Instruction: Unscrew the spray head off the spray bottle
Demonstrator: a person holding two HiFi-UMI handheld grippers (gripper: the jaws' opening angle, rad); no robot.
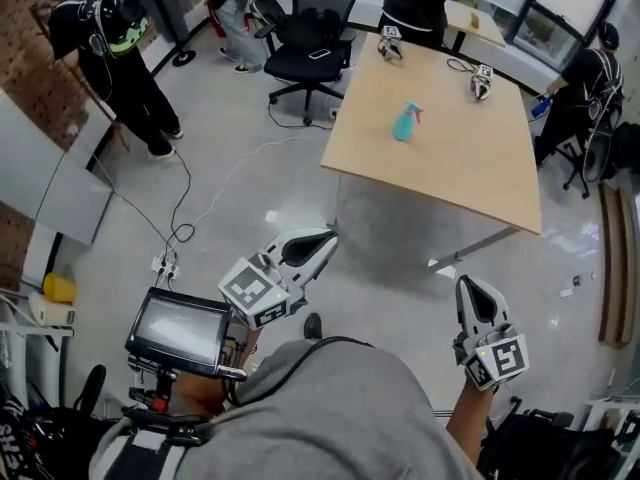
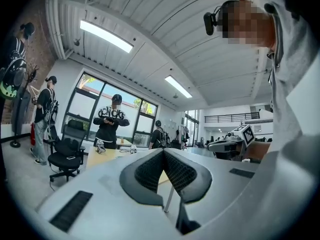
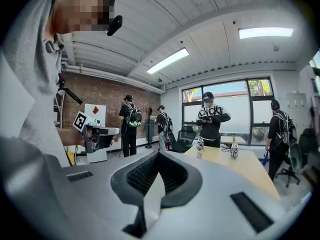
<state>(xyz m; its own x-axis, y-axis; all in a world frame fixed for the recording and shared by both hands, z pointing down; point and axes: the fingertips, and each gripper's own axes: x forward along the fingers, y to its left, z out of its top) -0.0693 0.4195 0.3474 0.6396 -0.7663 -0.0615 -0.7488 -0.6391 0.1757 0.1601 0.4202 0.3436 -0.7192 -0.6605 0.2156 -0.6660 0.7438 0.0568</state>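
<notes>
Both left gripper [image 1: 328, 236] and right gripper [image 1: 468, 284] are being held clenched, empty. A bottle [image 1: 404, 122] is being borne near the table's [image 1: 450, 168] left edge.

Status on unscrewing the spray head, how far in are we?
Done: nothing visible. The teal plastic spray bottle sits untouched on the light wooden table, its spray head apparently still on. In hand: nothing; left gripper and right gripper are shut, empty, over the floor short of the table. Left: approach, grip the bottle, twist the head off.

Bright even room, ceiling strip lights [image 2: 106, 36], glare at windows [image 3: 240, 104], dark fisheye edges
</notes>
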